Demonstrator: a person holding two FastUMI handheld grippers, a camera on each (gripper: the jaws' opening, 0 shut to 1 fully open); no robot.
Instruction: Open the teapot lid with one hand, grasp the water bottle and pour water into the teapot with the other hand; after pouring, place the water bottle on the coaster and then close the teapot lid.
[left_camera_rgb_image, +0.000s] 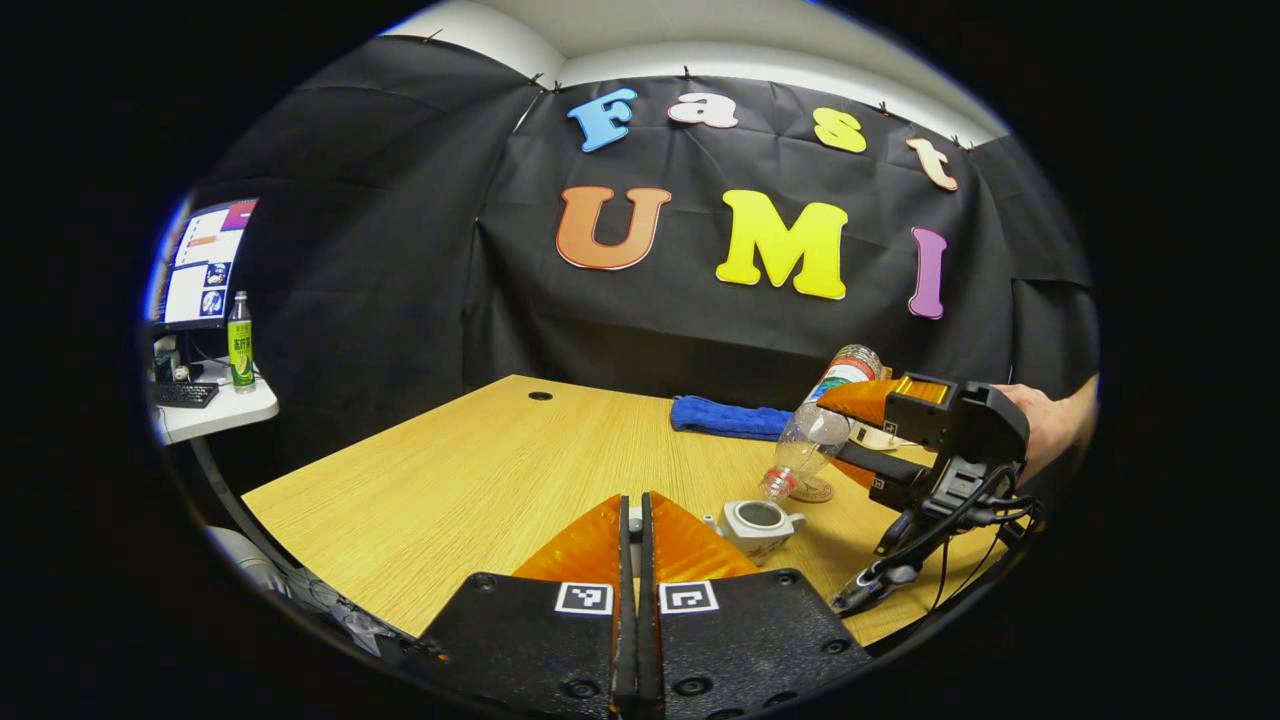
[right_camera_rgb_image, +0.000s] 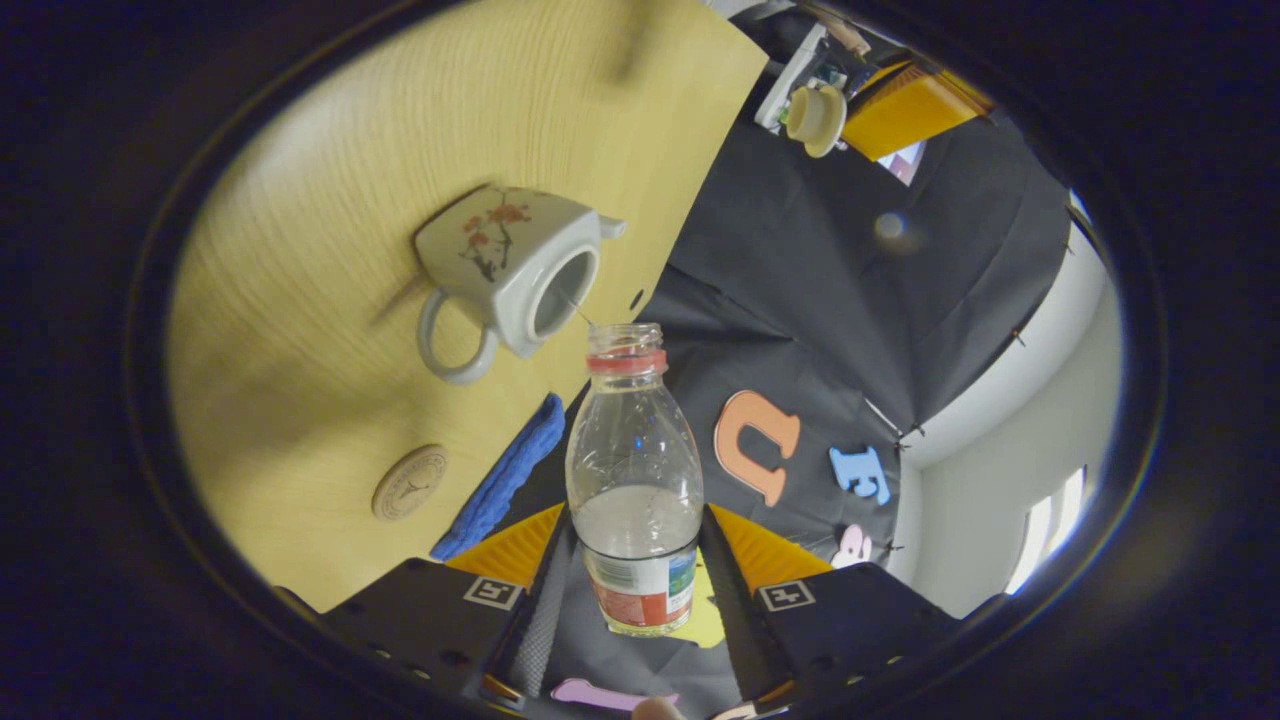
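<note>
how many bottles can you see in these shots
2. A clear water bottle is tilted neck-down over the open teapot, gripped by the right tongs. A green bottle stands upright on the white side desk. Others may be hidden.

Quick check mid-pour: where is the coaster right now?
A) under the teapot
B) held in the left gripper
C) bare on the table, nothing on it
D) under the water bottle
C: in the right gripper view the round coaster lies bare on the table, apart from the lidless teapot, while the right gripper holds the water bottle tilted toward the teapot's opening.
</note>
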